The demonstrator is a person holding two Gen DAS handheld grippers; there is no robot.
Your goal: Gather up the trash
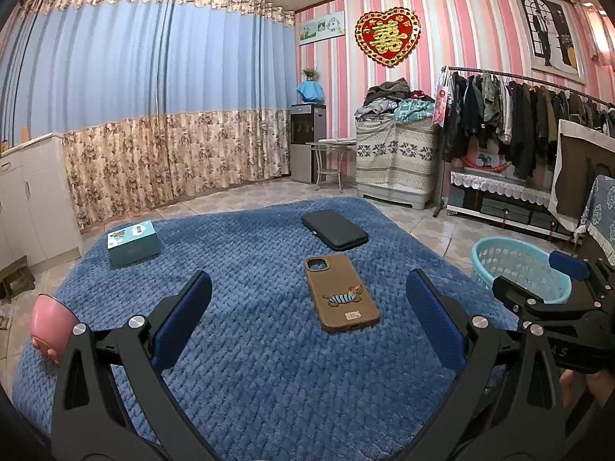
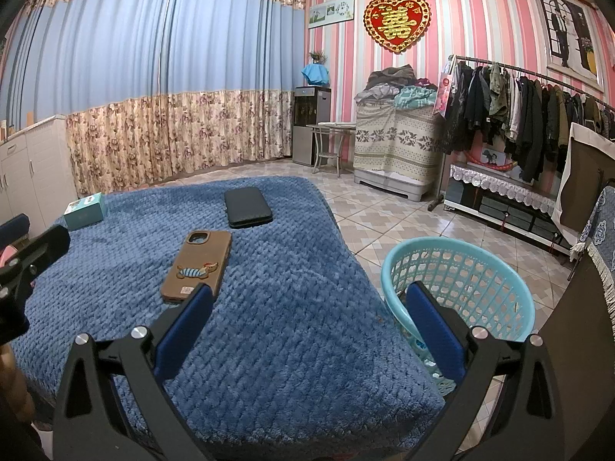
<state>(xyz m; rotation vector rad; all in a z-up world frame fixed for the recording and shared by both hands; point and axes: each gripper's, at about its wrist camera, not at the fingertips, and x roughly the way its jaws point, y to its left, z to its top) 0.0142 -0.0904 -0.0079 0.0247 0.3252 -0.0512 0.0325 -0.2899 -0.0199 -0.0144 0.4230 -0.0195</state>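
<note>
Above the blue blanket (image 1: 250, 345), the left tongs (image 1: 307, 319) hover level with jaws spread wide and empty, framing the brown phone case (image 1: 340, 294); the right tongs (image 2: 307, 320) hang alongside, equally wide and empty, over the blanket's edge beside the turquoise basket (image 2: 461, 288) on the floor

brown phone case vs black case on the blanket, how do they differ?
The brown phone case has a camera cutout and a striped animal patch; the black case is plain. The brown one lies nearer the grippers, the black one farther back. Both lie flat on the blue blanket, apart.
</note>
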